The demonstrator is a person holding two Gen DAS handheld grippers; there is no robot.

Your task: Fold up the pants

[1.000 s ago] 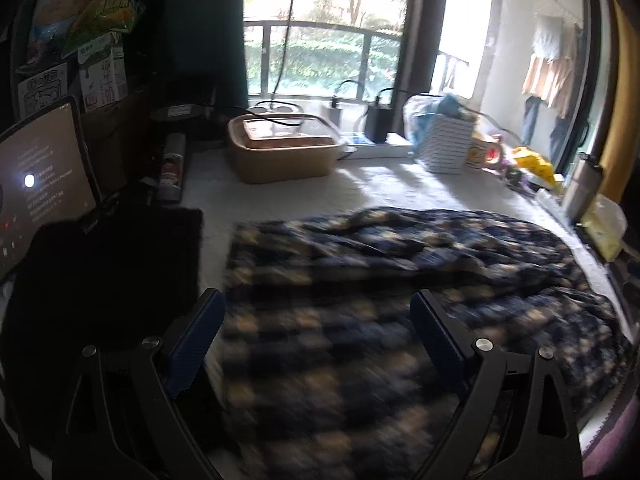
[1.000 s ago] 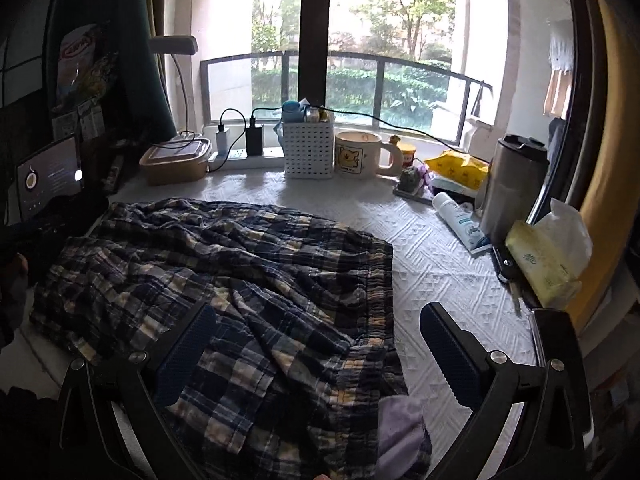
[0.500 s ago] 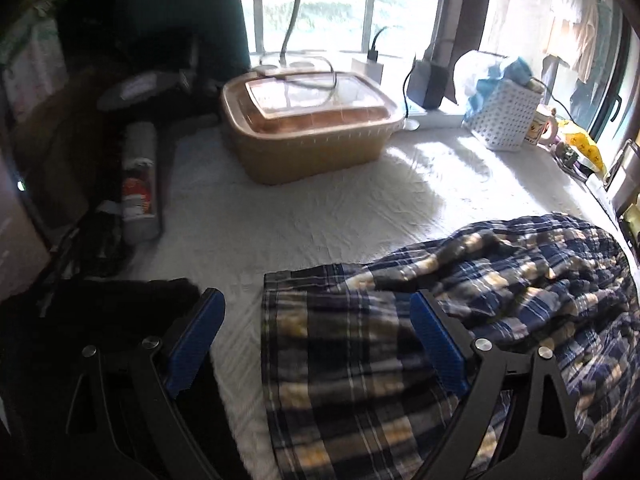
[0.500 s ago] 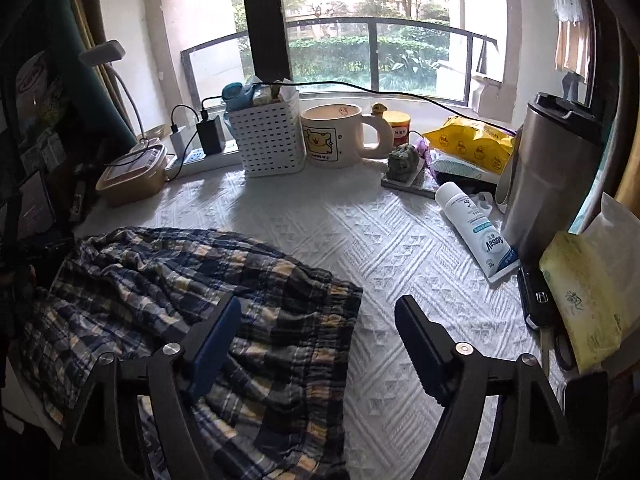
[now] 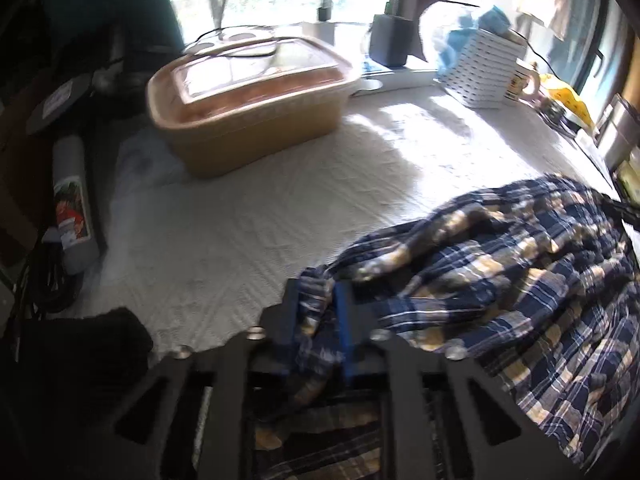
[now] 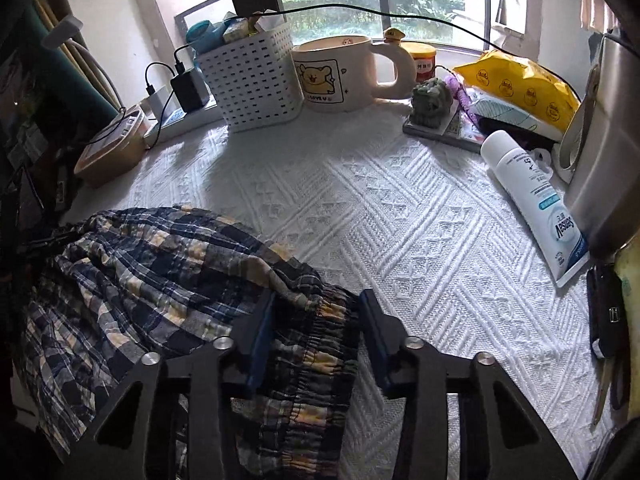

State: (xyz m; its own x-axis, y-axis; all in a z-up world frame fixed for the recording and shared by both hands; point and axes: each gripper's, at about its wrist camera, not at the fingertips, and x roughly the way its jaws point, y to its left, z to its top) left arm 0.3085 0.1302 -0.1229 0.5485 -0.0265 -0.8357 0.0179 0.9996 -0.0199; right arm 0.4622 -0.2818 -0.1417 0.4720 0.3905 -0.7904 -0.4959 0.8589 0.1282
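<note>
Blue and cream plaid pants [image 5: 500, 280] lie rumpled on a white textured table cover [image 5: 248, 232]. My left gripper [image 5: 316, 292] is closing, and its blue pads pinch a bunched corner of the cloth at the pants' left end. In the right wrist view the pants [image 6: 140, 272] spread to the left. The gathered elastic waistband [image 6: 316, 344] lies between the fingers of my right gripper [image 6: 316, 300]. Its jaws are closing too, still a little wider than the waistband. Cloth under both grippers is hidden.
A tan lidded box [image 5: 248, 108] stands behind the left gripper, with a dark cloth [image 5: 80, 360] at the near left. A white basket [image 6: 252, 84], a mug [image 6: 340, 76], a yellow packet [image 6: 516, 80], a white tube [image 6: 536, 208] and a steel flask [image 6: 604, 152] line the back and right.
Both grippers have dropped toward the table and moved to the pants' outer ends. The left jaws went from wide to pinching the cloth corner. The right jaws narrowed around the waistband.
</note>
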